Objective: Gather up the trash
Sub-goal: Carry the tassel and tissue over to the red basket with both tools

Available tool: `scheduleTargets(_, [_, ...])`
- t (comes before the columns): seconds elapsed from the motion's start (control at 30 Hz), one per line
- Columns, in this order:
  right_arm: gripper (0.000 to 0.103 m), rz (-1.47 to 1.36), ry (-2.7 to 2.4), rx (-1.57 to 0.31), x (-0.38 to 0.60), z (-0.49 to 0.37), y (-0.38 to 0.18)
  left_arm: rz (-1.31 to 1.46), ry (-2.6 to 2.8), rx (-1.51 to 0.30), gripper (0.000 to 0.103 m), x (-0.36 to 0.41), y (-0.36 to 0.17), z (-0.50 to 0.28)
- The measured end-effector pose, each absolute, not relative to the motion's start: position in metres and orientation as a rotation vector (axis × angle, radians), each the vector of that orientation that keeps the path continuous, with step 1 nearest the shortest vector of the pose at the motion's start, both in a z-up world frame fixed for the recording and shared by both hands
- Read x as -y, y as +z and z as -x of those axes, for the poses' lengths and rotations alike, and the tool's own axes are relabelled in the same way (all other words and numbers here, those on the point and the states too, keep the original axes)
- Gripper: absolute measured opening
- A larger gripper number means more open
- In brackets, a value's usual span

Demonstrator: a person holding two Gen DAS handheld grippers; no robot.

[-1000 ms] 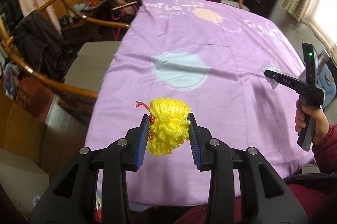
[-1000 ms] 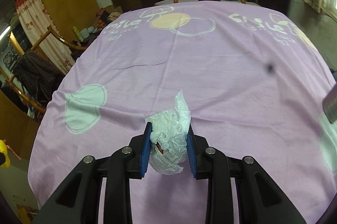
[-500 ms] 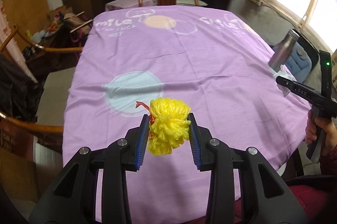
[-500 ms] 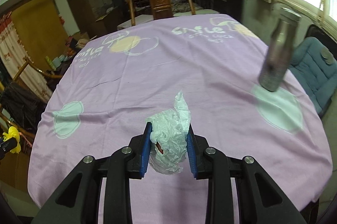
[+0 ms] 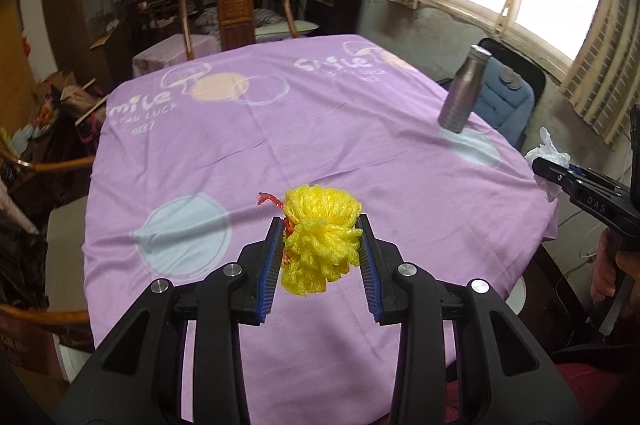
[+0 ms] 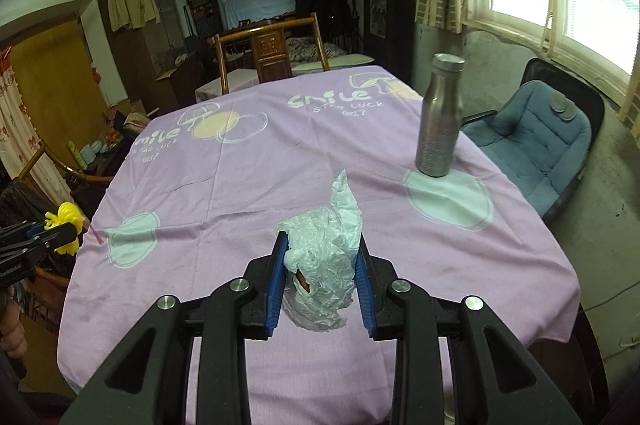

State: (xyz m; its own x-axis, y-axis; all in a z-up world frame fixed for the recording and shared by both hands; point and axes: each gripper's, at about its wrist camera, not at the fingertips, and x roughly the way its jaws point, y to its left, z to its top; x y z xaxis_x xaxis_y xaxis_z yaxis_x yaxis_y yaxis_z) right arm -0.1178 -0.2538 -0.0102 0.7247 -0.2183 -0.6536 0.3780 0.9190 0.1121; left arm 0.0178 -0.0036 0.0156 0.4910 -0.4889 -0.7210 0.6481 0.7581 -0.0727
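A household clean-up at mid-carry: in the lower centre of the left wrist view, the left gripper [image 5: 322, 257] is closed down to a narrow gap on a yellow foam net [image 5: 320, 239], the blue pads [image 5: 271, 265] pressing into both its sides, a red strip [image 5: 269, 199] poking out at upper left of the bundle. In the lower centre of the right wrist view, the right gripper [image 6: 322, 275] is likewise clamped on a crumpled white plastic wrapper [image 6: 324, 261], whose loose tail stands up above the fingers.

Both pieces of trash hang clear above the purple tablecloth [image 5: 280, 145], which looks bare of other litter. A metal bottle [image 6: 438, 117] stands upright near the right edge of the cloth, in front of a blue cushioned chair [image 6: 536, 141] at right. No bin shows in either view.

Each gripper also appears at the edge of the other's picture: the wrapper and a hand [image 5: 614, 279] at far right of the left view, the yellow net at far left of the right view.

The step in hand seems to be carrying both loads to wherever they are dropped. Done well, that means keeping both squeezes steady, since foam and thin plastic are light and springy and could slip free if the pressure eases; swinging the right load wide of the bottle; and releasing only once each gripper is directly over the container, low enough that nothing drifts.
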Motion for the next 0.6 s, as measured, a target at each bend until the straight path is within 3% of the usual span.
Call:
scheduleTargets(0.33, [0.031, -0.276, -0.378, -0.631, 0.234, 0.152, 0.006, -0.245, -0.745, -0.756, 0.037, -0.009, 0.036, -0.002])
scheduleTargets(0.6, [0.031, -0.232, -0.272, -0.609, 0.222, 0.115, 0.020, -0.216, -0.640, -0.705, 0.037, -0.038, 0.058, -0.011])
